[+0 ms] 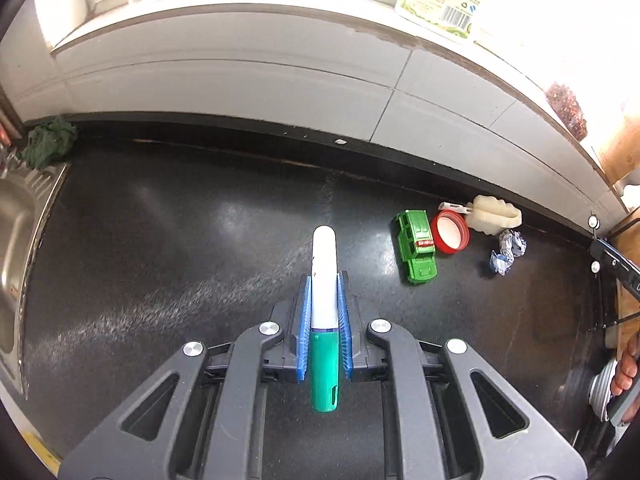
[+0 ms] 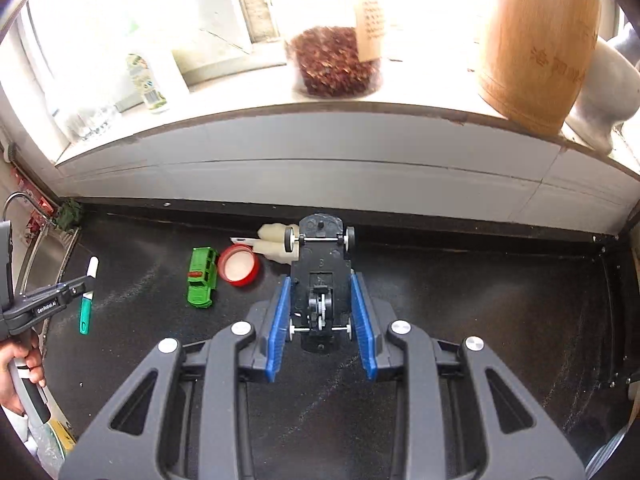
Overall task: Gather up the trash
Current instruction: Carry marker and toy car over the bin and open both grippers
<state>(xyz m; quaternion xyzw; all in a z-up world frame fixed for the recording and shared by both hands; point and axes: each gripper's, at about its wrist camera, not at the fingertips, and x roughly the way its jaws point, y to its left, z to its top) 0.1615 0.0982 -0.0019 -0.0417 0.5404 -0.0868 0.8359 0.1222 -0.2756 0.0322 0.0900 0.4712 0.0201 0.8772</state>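
Left wrist view: left gripper (image 1: 325, 312) is pinching the pen (image 1: 324, 312), white tip pointing far; right gripper (image 2: 323, 304) is clamping an upside-down toy car (image 2: 321, 280), lengthwise near-to-far.

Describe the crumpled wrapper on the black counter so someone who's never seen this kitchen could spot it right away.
Start at the black counter below the grey tiled wall and look toward its right end, where a green toy car, a red lid and a cream sponge lie together. Just right of the lid, in front of the sponge, lies the wrapper. It is the only crumpled thing there, blue and white.
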